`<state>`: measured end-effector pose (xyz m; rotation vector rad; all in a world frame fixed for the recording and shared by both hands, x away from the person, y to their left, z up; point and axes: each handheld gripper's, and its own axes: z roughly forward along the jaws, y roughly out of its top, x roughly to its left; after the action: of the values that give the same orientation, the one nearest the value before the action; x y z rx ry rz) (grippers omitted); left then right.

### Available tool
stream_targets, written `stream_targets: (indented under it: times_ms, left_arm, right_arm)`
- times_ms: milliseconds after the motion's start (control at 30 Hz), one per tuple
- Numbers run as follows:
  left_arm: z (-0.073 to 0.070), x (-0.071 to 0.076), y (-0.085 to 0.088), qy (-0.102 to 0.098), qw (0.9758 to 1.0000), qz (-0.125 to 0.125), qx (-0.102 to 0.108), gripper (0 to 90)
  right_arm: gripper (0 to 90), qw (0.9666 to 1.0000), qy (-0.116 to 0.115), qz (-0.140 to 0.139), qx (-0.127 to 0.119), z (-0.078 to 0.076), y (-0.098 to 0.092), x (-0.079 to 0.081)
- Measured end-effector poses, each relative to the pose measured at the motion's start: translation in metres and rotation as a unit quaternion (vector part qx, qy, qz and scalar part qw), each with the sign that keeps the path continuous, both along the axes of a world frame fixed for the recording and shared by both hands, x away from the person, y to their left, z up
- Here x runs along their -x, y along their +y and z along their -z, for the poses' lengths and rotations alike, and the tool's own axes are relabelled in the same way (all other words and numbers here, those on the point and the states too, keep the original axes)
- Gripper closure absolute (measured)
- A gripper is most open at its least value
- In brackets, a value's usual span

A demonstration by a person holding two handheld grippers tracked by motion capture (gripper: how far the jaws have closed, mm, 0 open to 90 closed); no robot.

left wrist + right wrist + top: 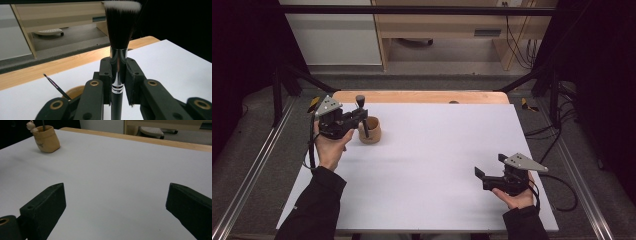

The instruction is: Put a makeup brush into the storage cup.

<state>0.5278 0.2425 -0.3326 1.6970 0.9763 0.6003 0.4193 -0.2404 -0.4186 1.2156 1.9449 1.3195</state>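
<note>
I had the left gripper (117, 82) clamped on a black makeup brush w/ chrome ferrule (118, 70) — long axis upright, bristles up. The small tan holder cup (369, 130) sat just beside that gripper, on the far-left of the white table (437, 165), a thin brush (53, 85) already in it. Right gripper (492, 172) was wide open, holding nothing, well apart — so left was nearer, I judged.

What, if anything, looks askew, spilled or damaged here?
Nothing stands out. The holder stands upright on the table, a thin brush leaning inside. The left claw grips a makeup brush upright; the right claw is open.
</note>
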Motion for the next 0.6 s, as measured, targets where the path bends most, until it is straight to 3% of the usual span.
stream_targets:
  times_ms: [600]
  left_arm:
    - [0.011,-0.031,0.0,0.009,0.9996,-0.027,-0.007,77.3]
  right_arm:
    - [3.5,1.0,0.003,0.001,0.001,0.001,0.0,-0.001]
